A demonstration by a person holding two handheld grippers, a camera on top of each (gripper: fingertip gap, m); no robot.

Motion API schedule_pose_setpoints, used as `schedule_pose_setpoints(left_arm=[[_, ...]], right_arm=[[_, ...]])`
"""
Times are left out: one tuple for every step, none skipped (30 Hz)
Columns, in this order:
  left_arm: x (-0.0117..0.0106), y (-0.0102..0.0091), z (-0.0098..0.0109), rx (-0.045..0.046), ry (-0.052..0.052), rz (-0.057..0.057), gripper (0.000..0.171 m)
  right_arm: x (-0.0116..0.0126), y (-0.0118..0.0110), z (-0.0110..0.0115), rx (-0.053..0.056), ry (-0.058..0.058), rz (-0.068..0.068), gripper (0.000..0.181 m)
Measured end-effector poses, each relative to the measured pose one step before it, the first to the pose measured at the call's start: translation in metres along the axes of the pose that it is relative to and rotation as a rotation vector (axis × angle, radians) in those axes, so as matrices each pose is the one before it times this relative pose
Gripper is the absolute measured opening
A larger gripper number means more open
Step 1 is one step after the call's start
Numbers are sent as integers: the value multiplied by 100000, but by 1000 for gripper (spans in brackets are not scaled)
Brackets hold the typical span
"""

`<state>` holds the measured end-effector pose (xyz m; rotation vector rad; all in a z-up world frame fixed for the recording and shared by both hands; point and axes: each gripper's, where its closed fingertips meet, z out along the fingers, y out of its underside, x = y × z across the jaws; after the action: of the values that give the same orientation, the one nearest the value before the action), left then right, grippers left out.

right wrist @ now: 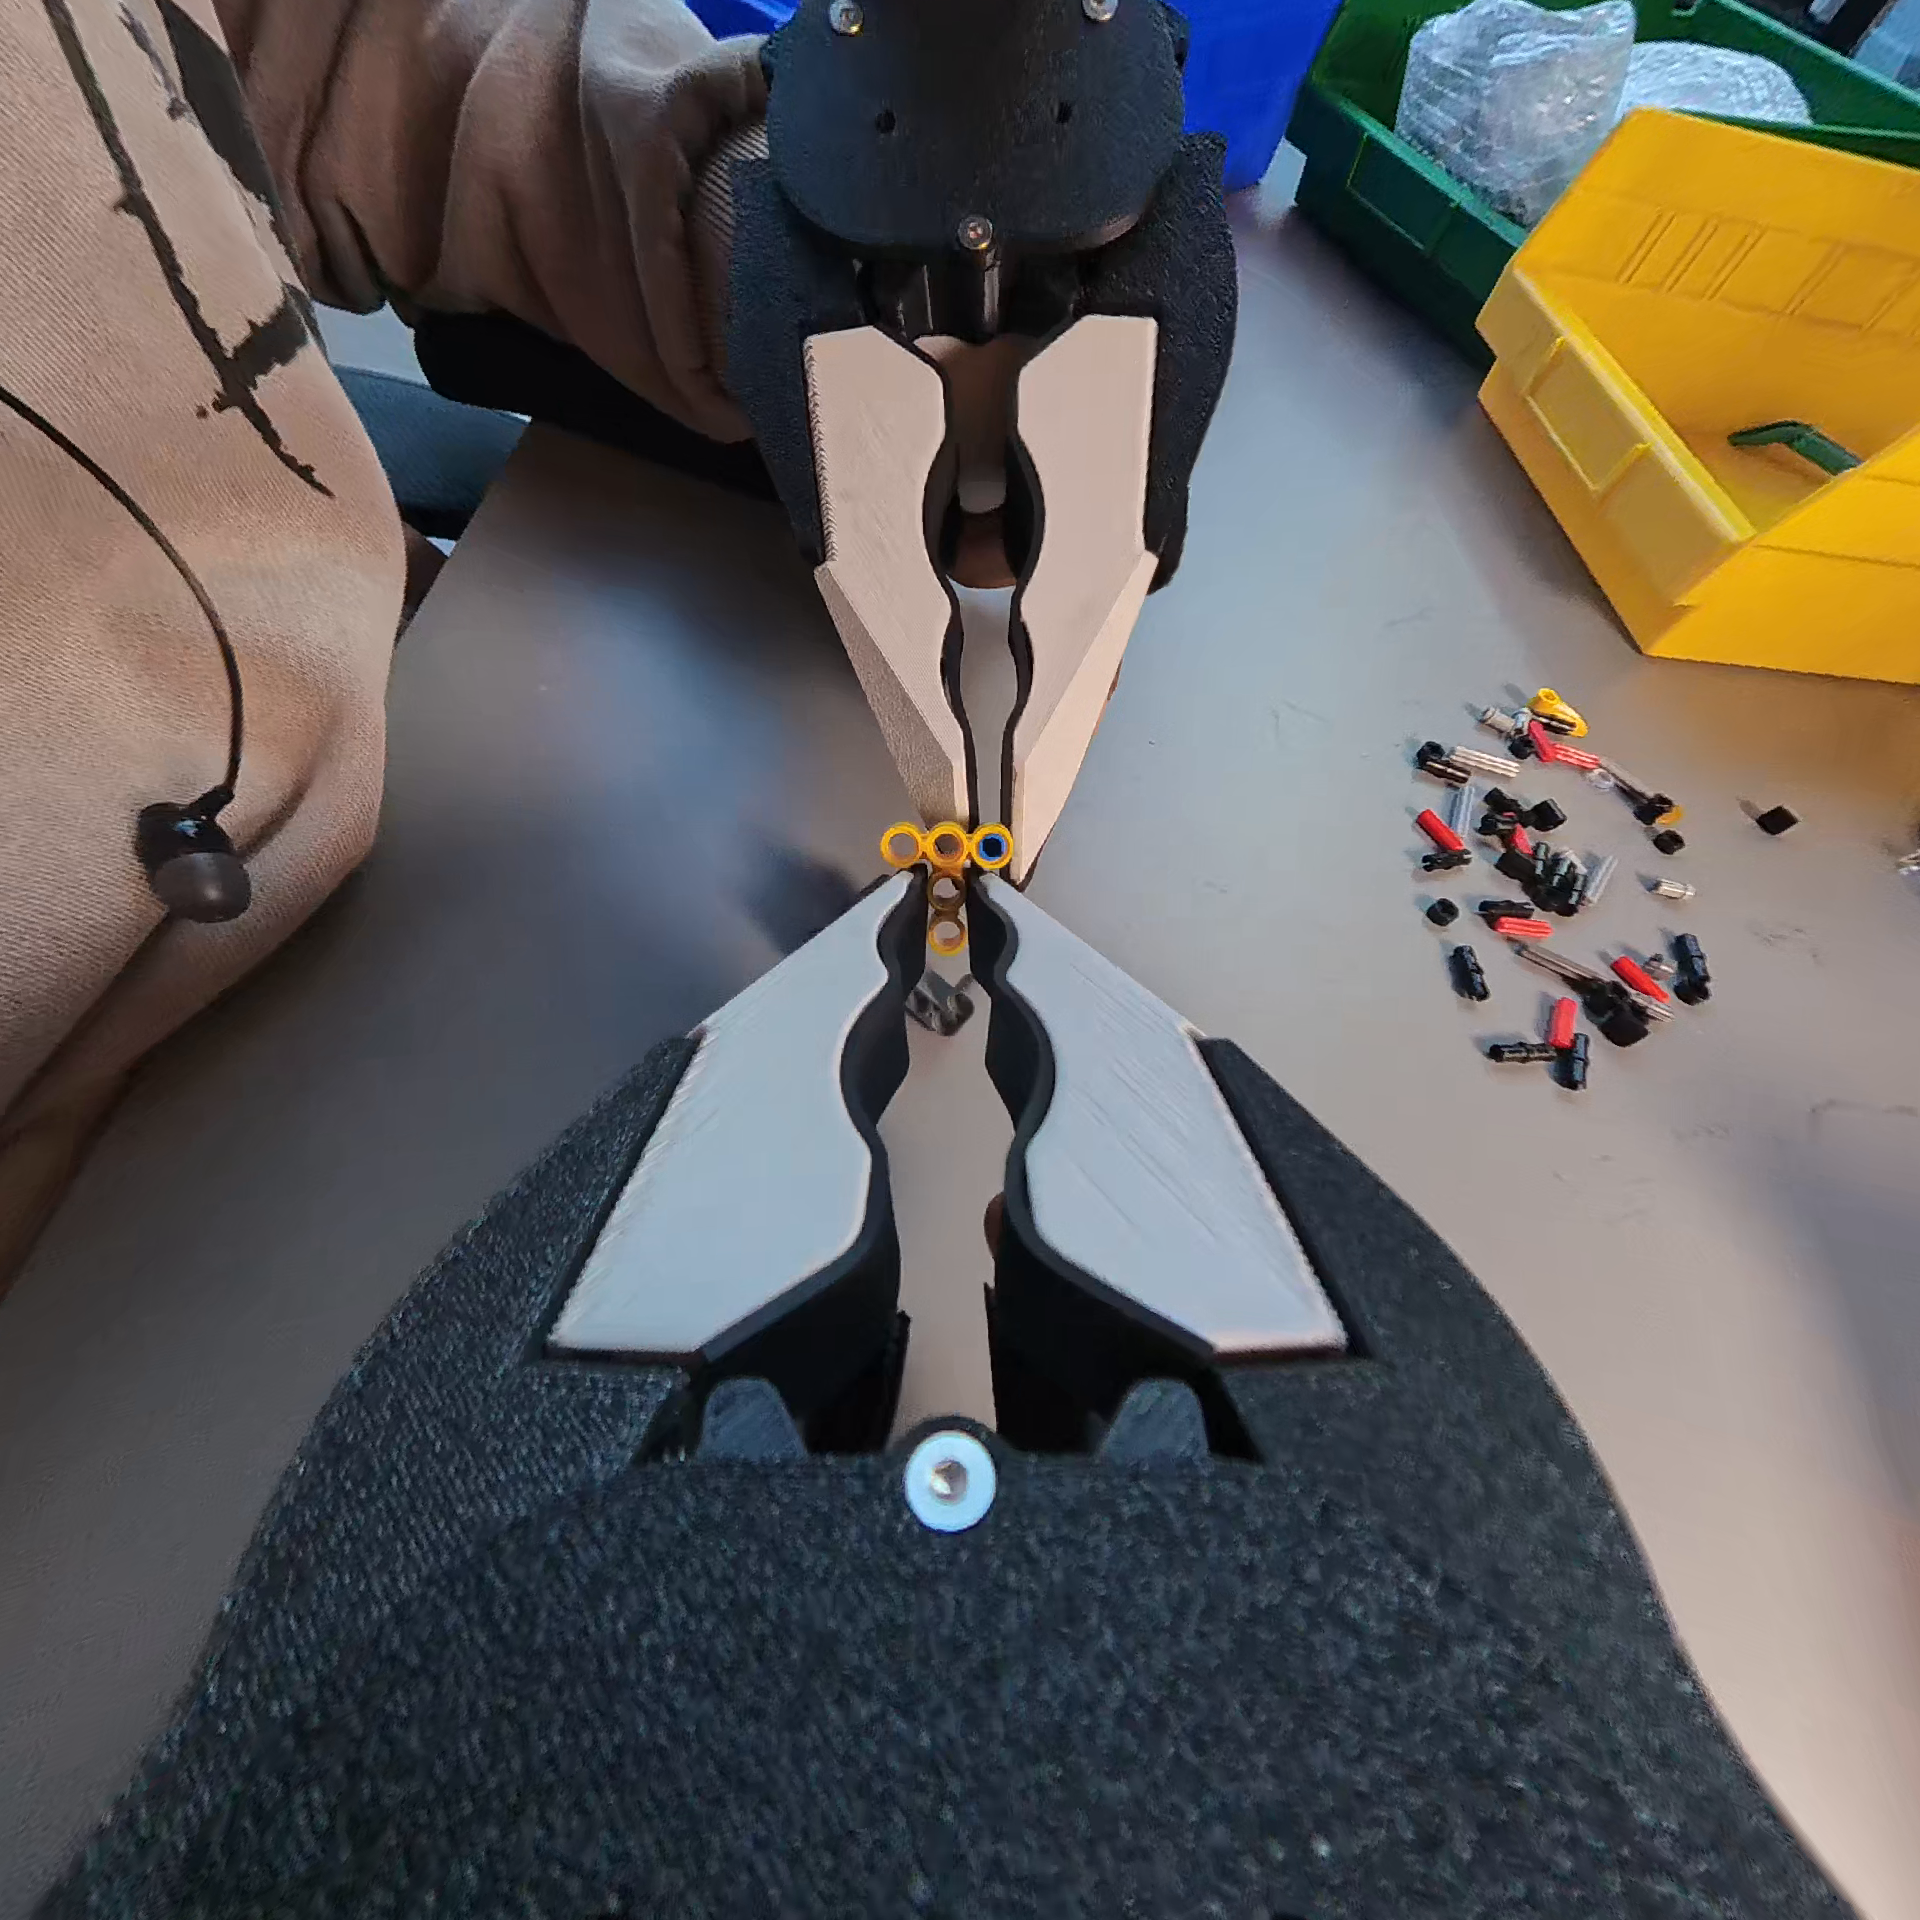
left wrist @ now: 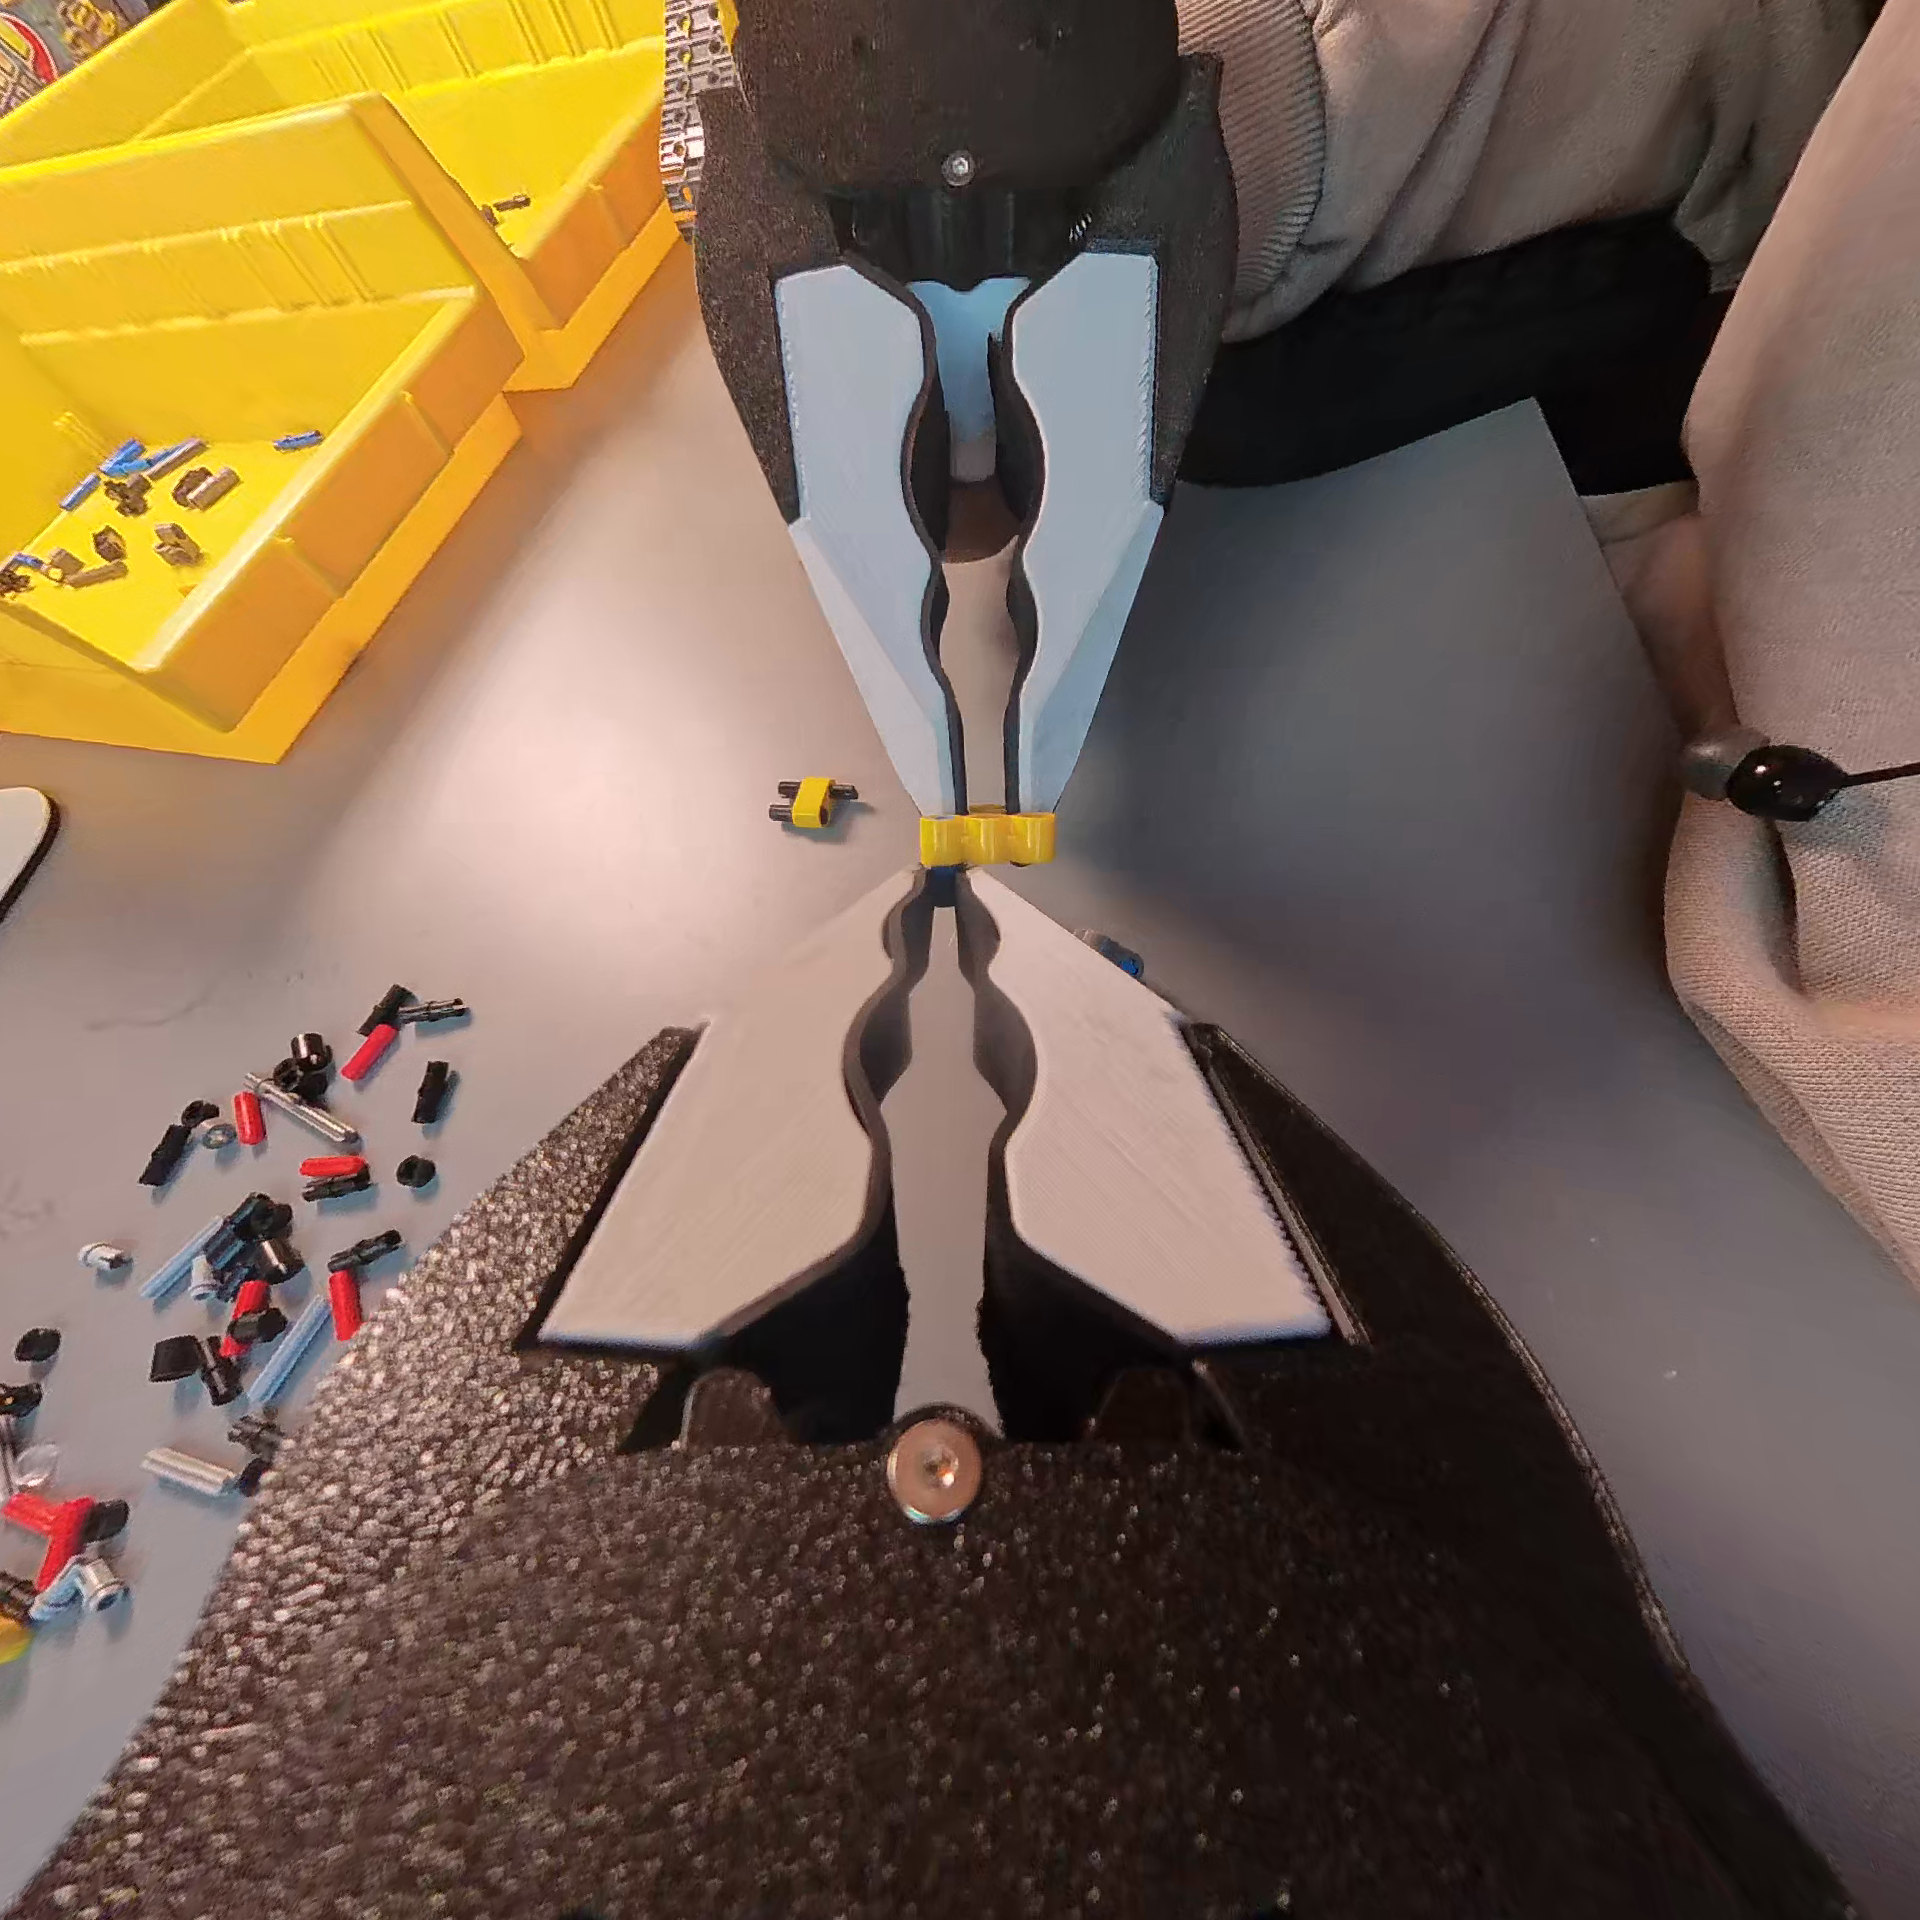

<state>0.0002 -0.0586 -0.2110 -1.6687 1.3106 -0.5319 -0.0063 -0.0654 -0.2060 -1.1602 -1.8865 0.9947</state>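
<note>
Found the right gripper [right wrist: 945,902] pinched shut on the stem of a yellow T-piece [right wrist: 945,883], held up over the grey table [right wrist: 1299,1299] with its crossbar of three holes facing that gripper's camera. Met it nose to nose with the left gripper [left wrist: 940,883], fingers closed on a little blue pin [left wrist: 940,888]. Spotted that pin sitting in one end hole of the T-piece's crossbar. Couldn't tell how deep it went.

Noticed a smaller yellow piece with black pins [left wrist: 810,805] lying on the table just beside the T-piece, on the left in the left wrist view. Saw a loose scatter of red, black, grey and pale blue parts [left wrist: 260,1247] well away from the T-piece on that same side, nearer the camera. Clocked a row of yellow bins [left wrist: 312,343] beyond the T-piece on that side too, the nearest one holding a handful of small dark and blue bits.

On the other side of the T-piece, in both views, just a beige sleeve and hoodie [left wrist: 1766,416] with a dark cord toggle [left wrist: 1756,774] hanging off it. From the right wrist view, also caught a green bin [right wrist: 1371,187] and a blue one [right wrist: 1247,83] far behind the T-piece, past the left gripper.
</note>
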Motion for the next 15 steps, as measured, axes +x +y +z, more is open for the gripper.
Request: schedule_pose_setpoints(left_arm=[[90, 7, -5, 370, 1024, -1137, 3], [108, 48, 2, 41, 1270, -1190, 3], [238, 93, 19, -347, 1882, -635, 4], [290, 161, 74, -713, 1756, -142, 6], [224, 214, 140, -1125, 1110, 102, 9], [184, 230, 137, -1494, 666, 474, 5], [155, 233, 88, -1850, 399, 1139, 3], [39, 194, 76, -1686, -249, 640, 3], [124, 116, 89, -1188, 606, -157, 3], [77, 103, 96, -1041, 456, -421, 3], [12, 106, 79, -1196, 151, -417, 3], [-46, 106, 90, -1265, -374, 44, 3], [-17, 119, 71, -1429, -163, 42, 2], [-87, 61, 35, -1032, -411, -644, 2], [-226, 25, 21, -573, -1580, -466, 2]], right_arm=[[-87, -26, -17, -318, -199, -814, 5], [-19, 28, 34, -584, 661, -1746, 5], [-142, 113, 104, -1303, 203, -2393, 4], [-287, 105, 141, -1414, -420, -2865, 5], [-58, -70, 130, -439, 1455, -3187, 5], [-266, -66, 123, -926, -26, -2988, 5], [-354, 99, 140, -2059, -851, -2419, 4], [-47, 193, 117, -2480, 1059, -2457, 4], [-135, 129, 64, -2038, 379, -2235, 4], [-104, 105, 24, -1775, 200, -1500, 4], [-52, 110, 22, -1694, 692, -1467, 4], [35, 121, 28, -1867, 1310, -1854, 4], [9, 99, 35, -1647, 1046, -2007, 4], [36, 92, 43, -1347, 1079, -1176, 4], [253, 49, -27, -198, 1799, -94, 3]])
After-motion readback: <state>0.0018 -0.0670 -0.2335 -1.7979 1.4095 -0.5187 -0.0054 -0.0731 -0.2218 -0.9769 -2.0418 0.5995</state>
